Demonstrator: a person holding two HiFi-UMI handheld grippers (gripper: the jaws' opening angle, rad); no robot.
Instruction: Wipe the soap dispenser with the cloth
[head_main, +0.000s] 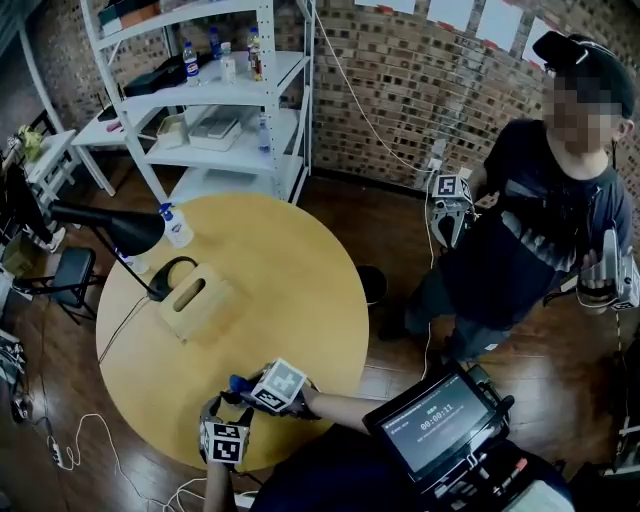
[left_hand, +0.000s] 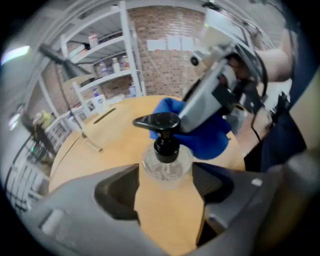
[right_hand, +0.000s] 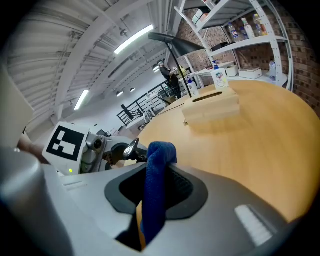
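**Blue cloth (right_hand: 156, 190) at the pump of the clear plastic soap dispenser (left_hand: 166, 162)**

Location: near edge of the round light-wood table (head_main: 300, 270), close to the person. Jaws of the left gripper (left_hand: 166, 176) clenched on the dispenser's clear shoulder, bottle upright. Jaws of the right gripper (right_hand: 159, 172) clamped on a fold of the cloth. The cloth sits just behind and to the right of the black pump head; contact not certain.

Doing it well, my reading:
- Hold the left grip firm so the bottle does not twist.
- Lead with loose cloth, not jaw tips.
- Sweep round neck and shoulder, then down the body.
- No downward push on the pump, or soap squirts out.

Containers:
- Dispenser body is see-through; fill level unreadable.
- Pale wooden box with a slot on top (head_main: 193, 300), mid-table: nothing pokes out of the slot.
- Small white spray bottle with a blue cap (head_main: 176, 226), beside the black desk lamp (head_main: 110, 225): contents hidden.
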